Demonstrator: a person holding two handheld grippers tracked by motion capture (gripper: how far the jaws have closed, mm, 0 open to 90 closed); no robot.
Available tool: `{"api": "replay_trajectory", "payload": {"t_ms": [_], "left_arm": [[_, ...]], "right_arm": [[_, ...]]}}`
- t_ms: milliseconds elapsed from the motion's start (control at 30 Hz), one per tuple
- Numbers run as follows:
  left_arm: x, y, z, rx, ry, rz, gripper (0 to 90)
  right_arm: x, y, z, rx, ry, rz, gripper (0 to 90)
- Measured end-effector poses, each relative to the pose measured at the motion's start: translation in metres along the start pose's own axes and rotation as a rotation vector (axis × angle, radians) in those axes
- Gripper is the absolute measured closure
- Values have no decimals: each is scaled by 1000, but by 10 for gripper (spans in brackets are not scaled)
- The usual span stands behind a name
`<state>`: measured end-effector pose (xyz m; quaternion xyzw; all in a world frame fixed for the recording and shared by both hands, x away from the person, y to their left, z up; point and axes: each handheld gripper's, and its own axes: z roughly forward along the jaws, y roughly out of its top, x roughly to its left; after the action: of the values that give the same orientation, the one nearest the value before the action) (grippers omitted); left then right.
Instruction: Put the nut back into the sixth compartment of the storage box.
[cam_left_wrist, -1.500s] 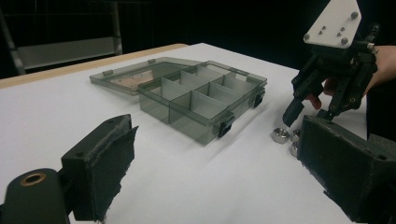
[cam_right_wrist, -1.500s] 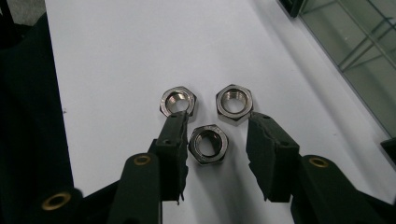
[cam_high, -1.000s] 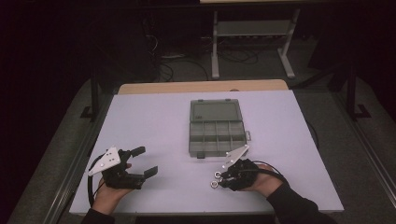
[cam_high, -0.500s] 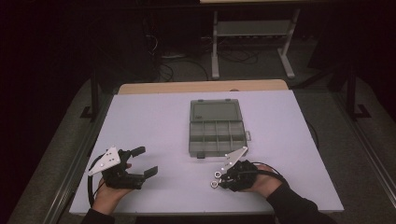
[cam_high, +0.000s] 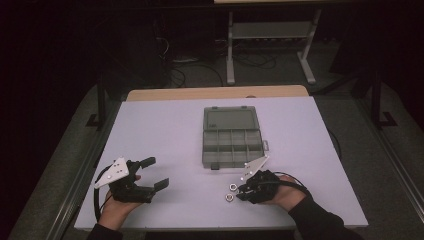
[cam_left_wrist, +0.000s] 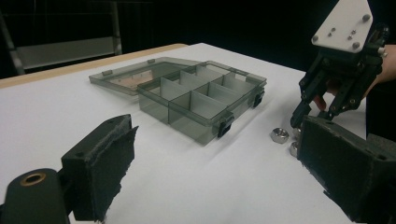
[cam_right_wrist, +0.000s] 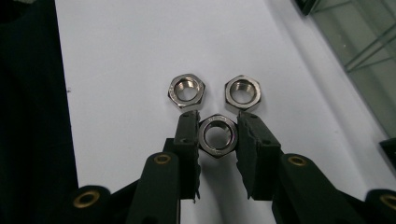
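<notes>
Right claw (cam_right_wrist: 218, 137): clamped on a hex nut (cam_right_wrist: 217, 136), shiny steel, threaded bore, six flat faces, pinched between black foam-faced pads right on the desk (cam_high: 165, 135).
Other nuts: two more of the same steel, one (cam_right_wrist: 187, 90) just ahead to the left, one (cam_right_wrist: 243, 94) just ahead to the right, both lying flat near the held nut.
Left claw (cam_high: 154, 173): wide apart, holding nothing, its rough black pads (cam_left_wrist: 100, 161) well clear of everything.
Organizer box (cam_high: 233, 136): smoky clear plastic, lid flipped back, divided compartments, mid-desk beyond the nuts.
Desk: smooth, matt, pale white with a wooden far edge.
Room: dark, with a metal stand (cam_high: 270, 40) behind.
</notes>
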<state>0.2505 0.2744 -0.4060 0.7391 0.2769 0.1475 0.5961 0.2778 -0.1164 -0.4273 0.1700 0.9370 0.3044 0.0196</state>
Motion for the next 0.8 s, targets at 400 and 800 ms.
{"api": "replay_trajectory", "payload": {"t_ms": [400, 800], "left_arm": [[0, 0, 1, -1, 1, 0, 104], [-1, 0, 1, 2, -1, 2, 104]], "right_arm": [[-5, 3, -17, -52, -17, 12, 698], [-8, 11, -34, -102, -36, 50, 698]]}}
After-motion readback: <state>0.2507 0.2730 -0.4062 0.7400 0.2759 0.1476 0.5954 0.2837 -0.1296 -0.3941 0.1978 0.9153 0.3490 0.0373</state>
